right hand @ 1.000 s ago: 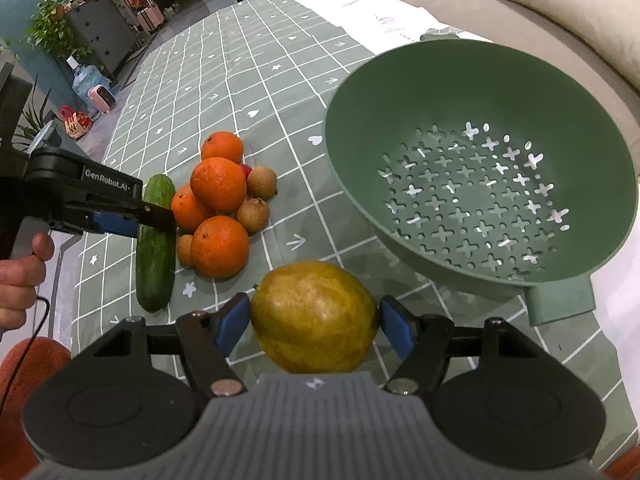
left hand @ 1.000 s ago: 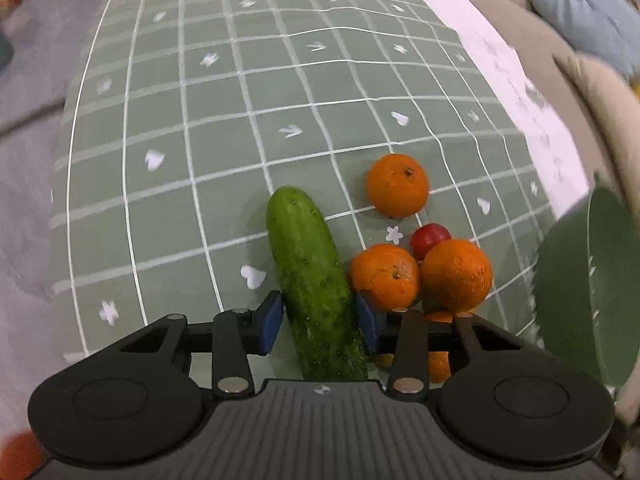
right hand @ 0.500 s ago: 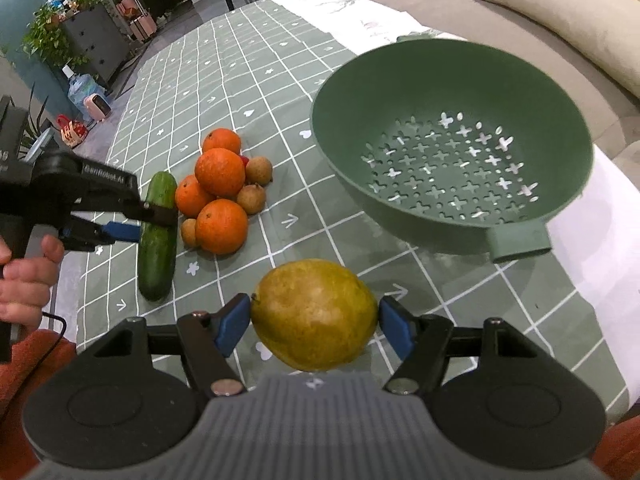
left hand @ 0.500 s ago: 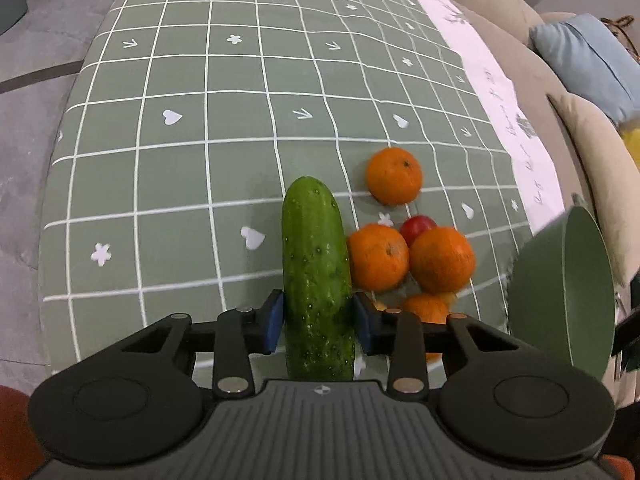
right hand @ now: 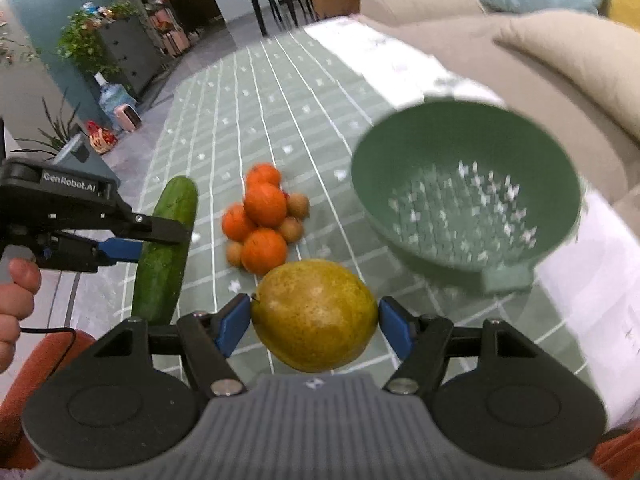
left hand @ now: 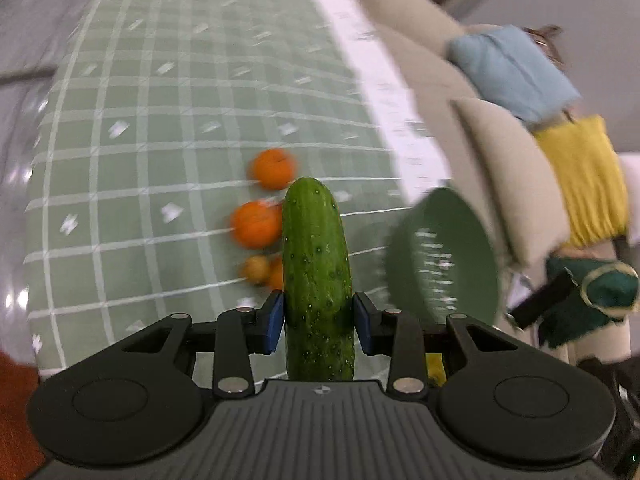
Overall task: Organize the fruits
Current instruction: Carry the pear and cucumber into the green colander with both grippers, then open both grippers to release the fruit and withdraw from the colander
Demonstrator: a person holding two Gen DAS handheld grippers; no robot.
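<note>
Cucumber (left hand: 318,276) clamped in left hand-held gripper (left hand: 319,322), pear (right hand: 314,314) in right hand-held gripper (right hand: 315,326), four oranges (right hand: 265,204), one colander (right hand: 466,188).

In the left wrist view, motion blur smeared the desk (left hand: 160,184) grid and the oranges (left hand: 256,224) at 10 o'clock from the cucumber (left hand: 318,276). The cucumber hid part of that pile, and its near end lay behind the left tongs (left hand: 319,322) body. The colander (left hand: 440,256) holes were streaked. In the right wrist view, the colander (right hand: 464,184) perforations were blurred. The hand (right hand: 16,300) at 9 o'clock was cut by the frame edge.
</note>
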